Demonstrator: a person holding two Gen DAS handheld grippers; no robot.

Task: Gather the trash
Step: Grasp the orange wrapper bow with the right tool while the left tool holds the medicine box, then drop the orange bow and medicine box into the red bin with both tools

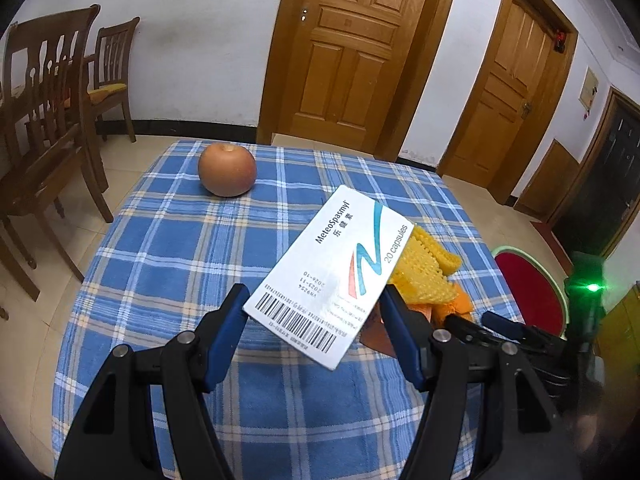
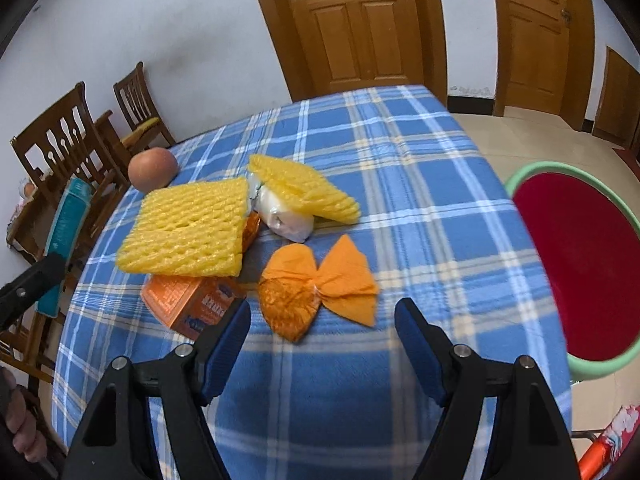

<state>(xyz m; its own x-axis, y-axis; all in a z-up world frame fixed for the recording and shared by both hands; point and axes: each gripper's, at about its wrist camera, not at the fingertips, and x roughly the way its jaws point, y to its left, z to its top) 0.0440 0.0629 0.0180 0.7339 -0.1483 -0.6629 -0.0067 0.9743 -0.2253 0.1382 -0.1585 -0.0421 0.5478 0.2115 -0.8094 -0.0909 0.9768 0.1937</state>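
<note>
My left gripper (image 1: 314,300) is shut on a white medicine box (image 1: 332,272) and holds it above the blue plaid table (image 1: 168,248). My right gripper (image 2: 322,314) is open and empty, just in front of an orange wrapper (image 2: 316,286). Behind that wrapper lie two yellow foam nets (image 2: 188,228) (image 2: 304,188), an orange box (image 2: 192,304) under the near net, and a white wad in plastic (image 2: 286,214). The yellow net (image 1: 428,268) also shows in the left wrist view. A red basin with a green rim (image 2: 588,264) stands off the table's right edge.
An apple (image 1: 227,169) sits at the table's far left, also seen in the right wrist view (image 2: 153,168). Wooden chairs (image 1: 44,120) stand left of the table. Wooden doors (image 1: 348,52) line the far wall. My right gripper's body (image 1: 520,336) shows in the left wrist view.
</note>
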